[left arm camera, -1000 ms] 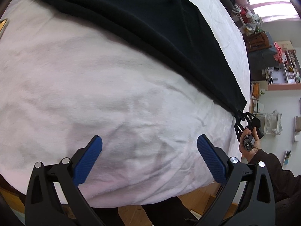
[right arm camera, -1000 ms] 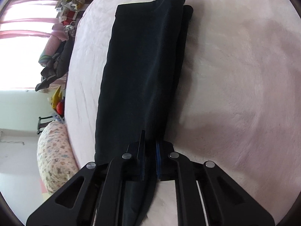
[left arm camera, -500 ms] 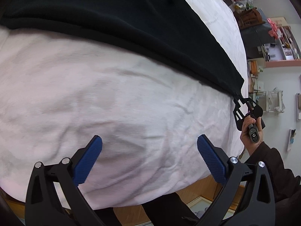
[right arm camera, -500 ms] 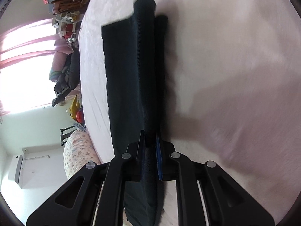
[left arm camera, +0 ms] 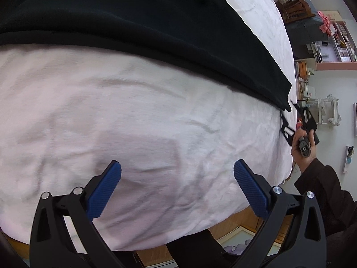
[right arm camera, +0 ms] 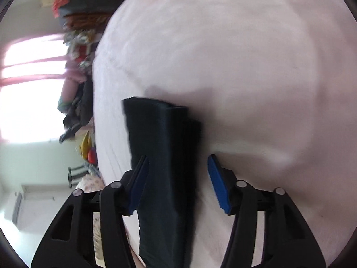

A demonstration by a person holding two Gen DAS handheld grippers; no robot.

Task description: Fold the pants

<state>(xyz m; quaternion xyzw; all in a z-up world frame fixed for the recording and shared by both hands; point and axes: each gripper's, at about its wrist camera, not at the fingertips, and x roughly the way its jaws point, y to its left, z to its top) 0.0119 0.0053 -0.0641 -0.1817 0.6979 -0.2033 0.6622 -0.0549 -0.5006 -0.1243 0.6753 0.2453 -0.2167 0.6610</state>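
One bed (left arm camera: 156,122) with a pale pink cover fills both views; cluttered shelves (left arm camera: 330,33) stand beyond it. One pair of black pants (left arm camera: 133,22) lies ahead of the left tongs (left arm camera: 177,172), which gape wide, empty. The right tongs (right arm camera: 177,163) have just been opening, the pants between their pads, unpressed.

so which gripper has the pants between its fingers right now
The right gripper: its jaws, just opened, straddle the black pants. The left gripper hovers over bare white bedding.
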